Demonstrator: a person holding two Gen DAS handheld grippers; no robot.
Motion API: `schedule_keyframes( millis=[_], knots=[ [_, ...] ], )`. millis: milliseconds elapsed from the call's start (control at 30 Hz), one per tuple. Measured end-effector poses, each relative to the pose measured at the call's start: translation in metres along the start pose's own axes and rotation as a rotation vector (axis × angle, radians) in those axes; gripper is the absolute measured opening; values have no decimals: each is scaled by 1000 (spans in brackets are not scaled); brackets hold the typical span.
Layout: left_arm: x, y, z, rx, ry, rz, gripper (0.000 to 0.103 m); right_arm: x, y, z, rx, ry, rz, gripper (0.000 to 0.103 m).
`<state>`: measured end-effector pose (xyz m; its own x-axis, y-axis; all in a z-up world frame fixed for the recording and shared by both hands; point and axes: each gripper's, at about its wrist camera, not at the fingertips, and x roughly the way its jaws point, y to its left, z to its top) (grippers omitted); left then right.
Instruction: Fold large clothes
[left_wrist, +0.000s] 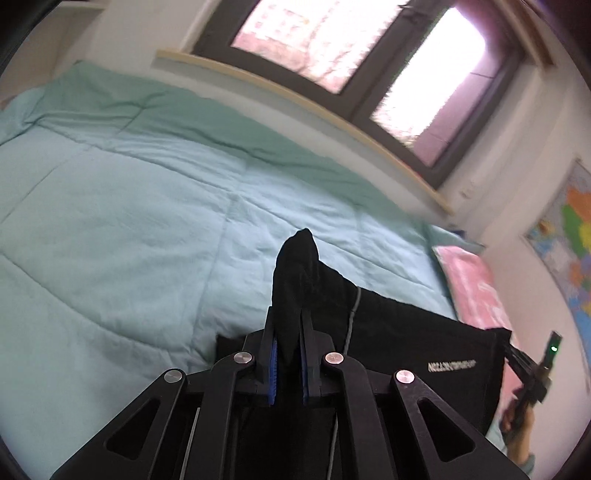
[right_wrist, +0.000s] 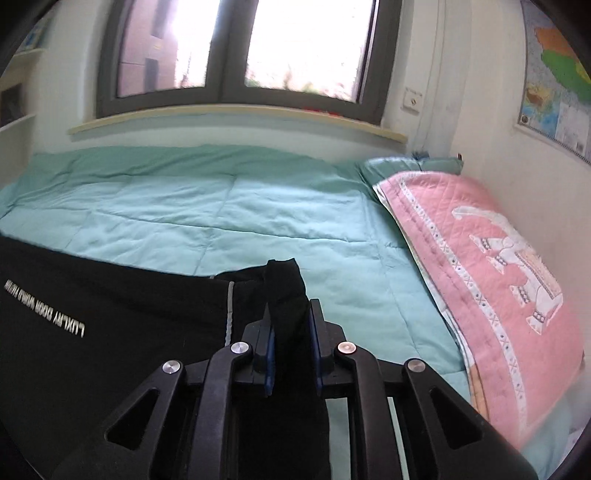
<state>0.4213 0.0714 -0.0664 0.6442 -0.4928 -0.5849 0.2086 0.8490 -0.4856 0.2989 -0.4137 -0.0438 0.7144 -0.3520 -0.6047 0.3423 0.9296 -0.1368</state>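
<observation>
Black fabric fills the nearest part of both wrist views: the left gripper (left_wrist: 289, 332) has its jaws pressed onto a bunched fold of the black garment (left_wrist: 406, 343), the cloth poking up past the fingertips in a dark peak, and the right gripper (right_wrist: 290, 325) pinches another bunched corner of the same garment (right_wrist: 110, 314) in the same way. Between the two grips the garment hangs stretched as a broad dark panel above the near side of the bed, with a line of pale lettering (right_wrist: 44, 308) across it and a grey drawstring (right_wrist: 229, 310) hanging down near the right-hand grip. In the left wrist view the right gripper shows at the far lower right, just past the garment's edge. Beyond the cloth the teal quilt (right_wrist: 221, 206) spreads flat and wide toward the wall, offering open surface on the far side and to the left. A pink patterned pillow (right_wrist: 480, 258) lies along the quilt's right edge against the wall. Behind the bed runs a pale windowsill (right_wrist: 240, 118) under a dark-framed window (right_wrist: 232, 48), and a coloured map (right_wrist: 554, 74) hangs on the right wall.
</observation>
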Motion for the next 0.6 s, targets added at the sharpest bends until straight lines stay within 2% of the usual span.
schedule_keyframes(
  millis=[100,167,233,267,300,367,433,500,533,567,600],
  knots=[
    [42,0,2,22,31,124,9,52,13,2,3,93,-72,16],
    [78,8,-5,16,80,200,9,95,20,-10,-17,171,-161,13],
    [110,27,-15,-46,160,243,10,132,17,-32,-5,285,-135,12],
    [128,40,-23,-94,205,245,10,155,16,-50,13,364,-63,12],
    [138,46,-29,-108,230,234,12,164,17,-60,16,384,-35,12],
    [152,50,-38,-90,245,247,18,170,23,-76,0,375,-35,15],
    [155,49,-37,-82,252,254,21,168,22,-76,-1,363,-40,16],
    [145,49,-31,-73,226,228,27,165,16,-74,20,364,-25,17],
    [139,49,-30,-69,218,224,32,160,14,-73,33,357,-18,17],
    [129,51,-27,-57,204,228,41,148,7,-70,59,335,2,17],
    [119,51,-24,-47,191,229,43,137,5,-65,83,315,26,20]
  ],
)
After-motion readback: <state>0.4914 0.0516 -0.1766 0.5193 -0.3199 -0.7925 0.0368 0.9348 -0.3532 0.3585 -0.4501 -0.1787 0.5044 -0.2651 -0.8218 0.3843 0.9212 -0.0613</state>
